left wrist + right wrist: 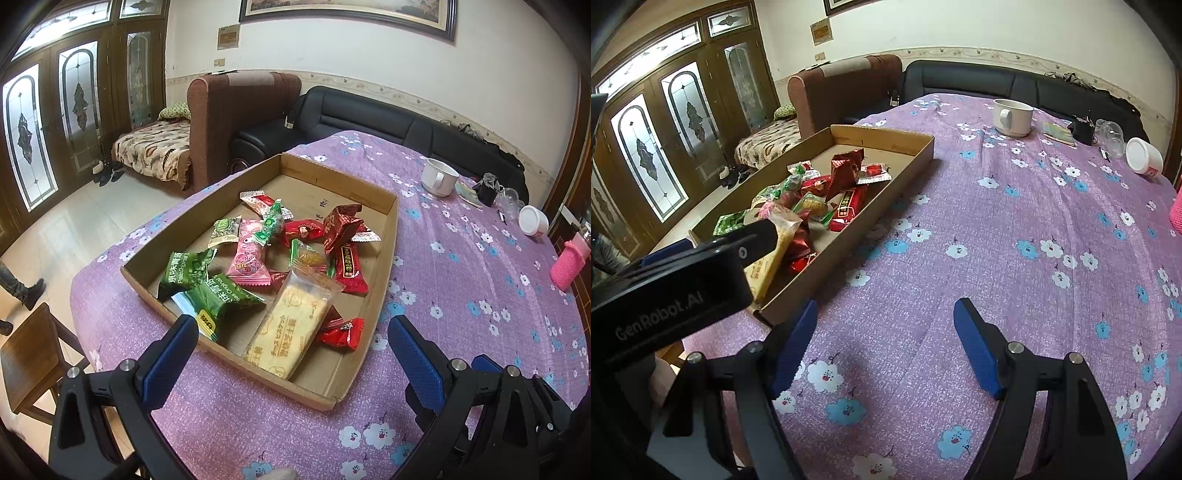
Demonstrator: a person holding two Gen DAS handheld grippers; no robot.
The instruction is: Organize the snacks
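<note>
Purple floral tablecloth [1015, 236] beside black sofa [369, 118], stained-glass doors [48, 129].

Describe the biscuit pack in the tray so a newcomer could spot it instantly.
Find the cardboard tray on the purple floral tablecloth. At its near end, between the green pea bags and a red candy, lies the biscuit pack. It is the only long, pale yellow clear-wrapped bar among the snacks.

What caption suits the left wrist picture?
Open left gripper poised over a cardboard tray of wrapped snacks on a floral tablecloth.
</note>
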